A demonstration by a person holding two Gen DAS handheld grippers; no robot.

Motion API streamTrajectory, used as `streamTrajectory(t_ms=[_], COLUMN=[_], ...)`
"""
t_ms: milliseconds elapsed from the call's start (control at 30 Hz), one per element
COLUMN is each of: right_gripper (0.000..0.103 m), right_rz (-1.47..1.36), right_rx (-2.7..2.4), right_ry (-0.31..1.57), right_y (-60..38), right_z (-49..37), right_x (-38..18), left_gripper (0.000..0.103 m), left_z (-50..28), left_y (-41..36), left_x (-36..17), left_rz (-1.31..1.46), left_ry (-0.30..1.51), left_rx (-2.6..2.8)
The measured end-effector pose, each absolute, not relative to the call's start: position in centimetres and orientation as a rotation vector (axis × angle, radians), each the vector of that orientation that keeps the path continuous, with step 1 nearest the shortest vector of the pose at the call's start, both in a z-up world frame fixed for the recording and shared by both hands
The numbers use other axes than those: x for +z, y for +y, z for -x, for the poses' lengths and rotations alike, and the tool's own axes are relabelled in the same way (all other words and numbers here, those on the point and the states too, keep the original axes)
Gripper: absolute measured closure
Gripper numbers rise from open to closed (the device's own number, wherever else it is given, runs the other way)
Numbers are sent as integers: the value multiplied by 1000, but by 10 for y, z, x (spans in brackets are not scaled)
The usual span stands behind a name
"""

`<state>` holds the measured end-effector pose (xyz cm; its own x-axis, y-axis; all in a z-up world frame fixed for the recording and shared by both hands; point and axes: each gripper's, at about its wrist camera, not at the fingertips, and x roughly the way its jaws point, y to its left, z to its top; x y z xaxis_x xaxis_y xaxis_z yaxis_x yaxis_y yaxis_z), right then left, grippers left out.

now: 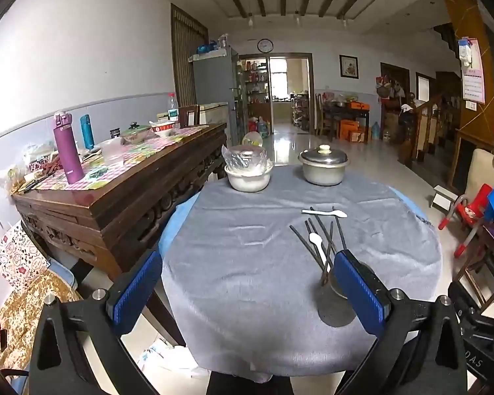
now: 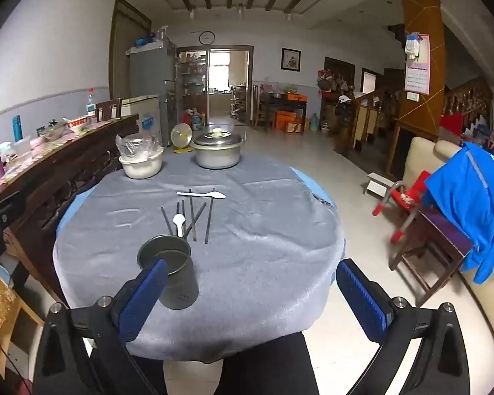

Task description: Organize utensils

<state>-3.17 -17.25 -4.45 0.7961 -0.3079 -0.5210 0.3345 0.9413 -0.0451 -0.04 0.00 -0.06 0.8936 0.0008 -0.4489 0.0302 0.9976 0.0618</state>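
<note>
A dark metal utensil cup stands empty on the grey-clothed round table; the left wrist view shows this cup partly behind a blue finger. Just beyond it lie several dark chopsticks and a white spoon. A second white spoon lies farther back. Those chopsticks and spoons also show from the left. My left gripper hovers open over the table's near edge. My right gripper is open too, nothing between its blue pads.
A white bowl with plastic wrap and a lidded metal pot stand at the table's far side. A carved wooden sideboard with bottles runs along the left. Chairs and a blue jacket stand at the right.
</note>
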Motion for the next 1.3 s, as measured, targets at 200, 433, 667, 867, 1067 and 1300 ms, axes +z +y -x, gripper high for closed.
streamTrajectory(t_ms=[200, 433, 667, 867, 1067, 1300], right_gripper=[0, 0, 0, 0, 0, 0], right_rz=[-55, -50, -32, -14, -6, -4], right_rx=[-341, -339, -321, -318, -314, -309], right_ry=[555, 551, 563, 569, 592, 597], right_y=[-170, -168, -163, -160, -158, -158], right_z=[27, 29, 30, 35, 37, 36], right_x=[-47, -46, -46, -48, -54, -56], left_gripper=[0, 0, 0, 0, 0, 0], left_z=[6, 7, 2, 8, 10, 12], left_y=[-1, -7, -4, -7, -8, -8], left_x=[1, -7, -12, -16, -17, -18], left_rz=[-78, -83, -62, -74, -89, -78], left_ry=[468, 485, 493, 504, 522, 529], left_rx=[-22, -31, -49, -60, -70, -73])
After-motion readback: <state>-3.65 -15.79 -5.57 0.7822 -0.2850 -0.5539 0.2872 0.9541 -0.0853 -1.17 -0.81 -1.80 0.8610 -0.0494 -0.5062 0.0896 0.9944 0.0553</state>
